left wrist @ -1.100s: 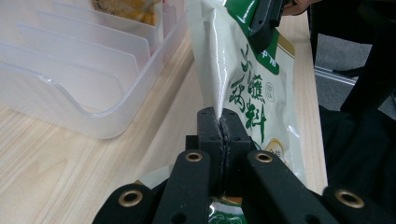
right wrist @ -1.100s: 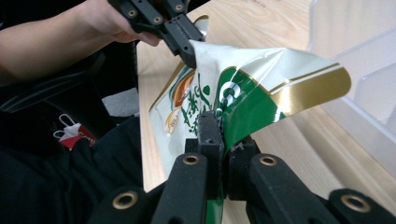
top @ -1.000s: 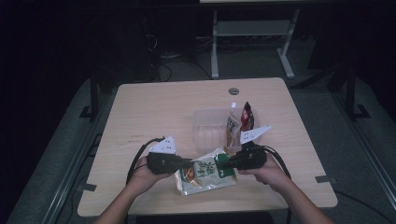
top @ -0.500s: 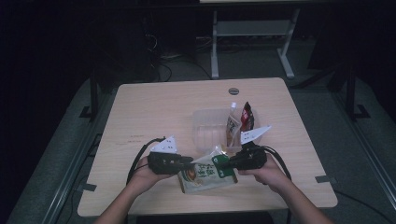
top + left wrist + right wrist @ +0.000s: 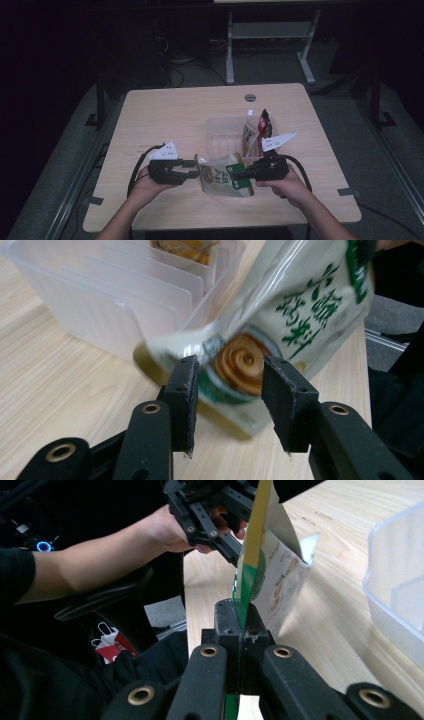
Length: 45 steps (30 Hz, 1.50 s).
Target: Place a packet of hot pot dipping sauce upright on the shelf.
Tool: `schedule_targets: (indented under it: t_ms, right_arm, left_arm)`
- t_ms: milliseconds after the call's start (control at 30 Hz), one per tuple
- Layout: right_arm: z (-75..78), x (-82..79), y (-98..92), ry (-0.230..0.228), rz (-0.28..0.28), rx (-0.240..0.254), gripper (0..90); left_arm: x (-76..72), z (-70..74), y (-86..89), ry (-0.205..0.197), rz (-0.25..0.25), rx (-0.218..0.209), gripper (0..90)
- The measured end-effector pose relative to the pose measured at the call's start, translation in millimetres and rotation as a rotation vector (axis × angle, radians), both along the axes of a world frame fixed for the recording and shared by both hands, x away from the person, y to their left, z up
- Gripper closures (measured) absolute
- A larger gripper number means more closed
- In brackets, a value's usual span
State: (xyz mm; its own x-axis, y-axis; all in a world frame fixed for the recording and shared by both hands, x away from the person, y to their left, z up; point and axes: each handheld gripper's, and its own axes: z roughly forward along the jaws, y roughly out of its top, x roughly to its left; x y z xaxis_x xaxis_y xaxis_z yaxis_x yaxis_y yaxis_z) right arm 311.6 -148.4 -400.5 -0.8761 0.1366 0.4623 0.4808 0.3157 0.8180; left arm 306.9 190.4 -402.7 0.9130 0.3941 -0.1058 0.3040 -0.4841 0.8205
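Status, near → far.

Nearest you: the snack pouch (image 5: 222, 176) (white/green, spiral pic on front) is up off the table (image 5: 165, 112), between your two hands, just in front of the clear divider bin (image 5: 225, 135). It's not in the bin yet.

R gripper (image 5: 243, 174): jaws clamped tight on the pouch's green edge; in the right gripper view the edge (image 5: 243, 605) runs straight down between the pads, so that grip carries the pouch alone.

L gripper (image 5: 196, 169): jaws have just been opening and stand roughly half apart. In the left gripper view the pouch's lower corner (image 5: 235, 365) sits beyond and between the pads (image 5: 184, 390), not pressed by them. Judgement: you've let go on the L side, handing the pouch over to the R.

Bin, next out: clear plastic, several upright dividers (image 5: 150, 295). Near slots look empty. Far-right end holds 2 packets stood upright: a tan/white one (image 5: 249, 134) and a dark red one (image 5: 264, 125) just beside it. Contents of far slots partly hidden in the left gripper view; something brownish (image 5: 182, 247) shows at the top.

Done, as I read it: 2 packets filed. Left: drop this pouch upright into a free slot, then release R. Watch the floppy bottom catching a divider.
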Motion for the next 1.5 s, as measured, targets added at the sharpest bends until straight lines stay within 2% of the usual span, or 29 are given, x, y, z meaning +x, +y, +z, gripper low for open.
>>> schedule_targets:
  t_ms: [233, 733, 867, 1000, 1300, 1500]
  right_arm:
    - [12.0, -2.0, -4.1, -0.036, -0.013, 0.014, 90.0]
    - [48.6, -1.2, -15.3, -0.143, -0.057, 0.069, 90.0]
    - [57.1, 2.8, -16.5, -0.171, -0.069, 0.087, 90.0]
    - [62.8, 7.2, -16.9, -0.18, -0.08, 0.093, 90.0]
    - [72.0, 23.3, -13.9, -0.208, -0.12, 0.096, 90.0]
    - [78.9, 33.8, -12.2, -0.229, -0.145, 0.101, 90.0]
  left_arm:
    - [0.2, -2.7, 0.2, 0.005, 0.001, 0.023, 54.1]
    - [2.5, -3.3, 4.3, 0.013, 0.018, 0.022, 53.3]
    - [2.8, -4.9, 4.2, 0.01, 0.022, 0.034, 51.0]
    - [3.9, -7.1, 3.1, 0.014, 0.026, 0.047, 46.8]
    - [6.6, -14.7, -0.1, 0.063, 0.009, 0.097, 33.5]
    - [7.0, -17.5, -0.1, 0.074, 0.006, 0.118, 30.5]
